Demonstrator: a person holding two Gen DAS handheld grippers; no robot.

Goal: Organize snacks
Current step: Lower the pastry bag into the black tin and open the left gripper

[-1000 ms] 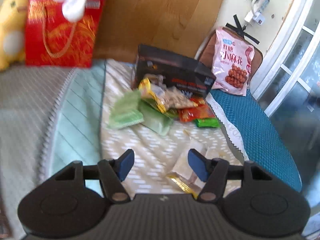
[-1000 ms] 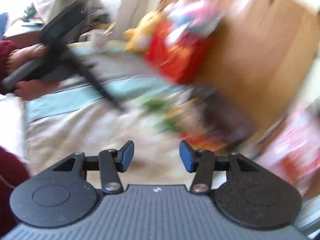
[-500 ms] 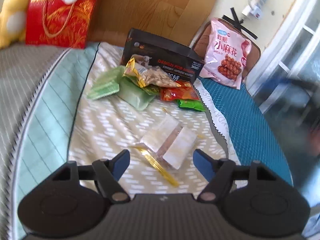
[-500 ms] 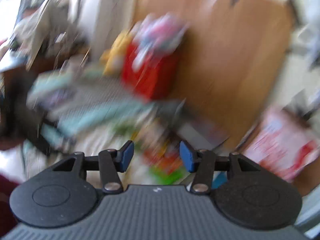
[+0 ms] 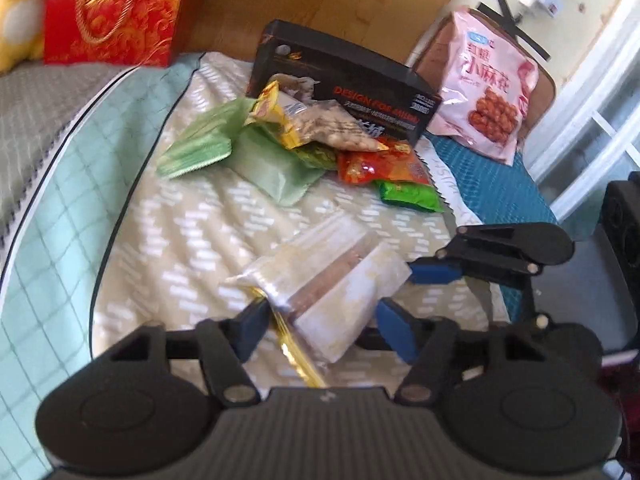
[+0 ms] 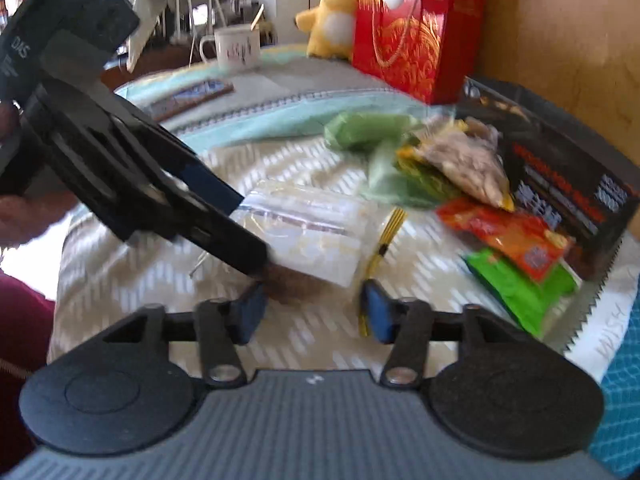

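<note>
A clear zip bag of pale biscuits [image 5: 328,280] lies on the patterned bed cover, also in the right wrist view [image 6: 316,232]. My left gripper [image 5: 320,330] is open, its fingers either side of the bag's near end. My right gripper [image 6: 312,312] is open just short of the bag from the other side; it shows in the left wrist view [image 5: 432,272]. Beyond lies a pile of snack packets [image 5: 304,136] against a black box [image 5: 344,80]. A pink snack bag [image 5: 488,88] leans at the back right.
A red gift bag [image 5: 112,12] and a yellow plush toy [image 6: 332,28] stand at the headboard. A white mug [image 6: 236,48] sits far left in the right wrist view. A blue mat [image 5: 492,192] lies right of the cover.
My left gripper has come forward so the zip bag now lies between its fingers. My right gripper has swung in from the right and come down close to the same bag.
</note>
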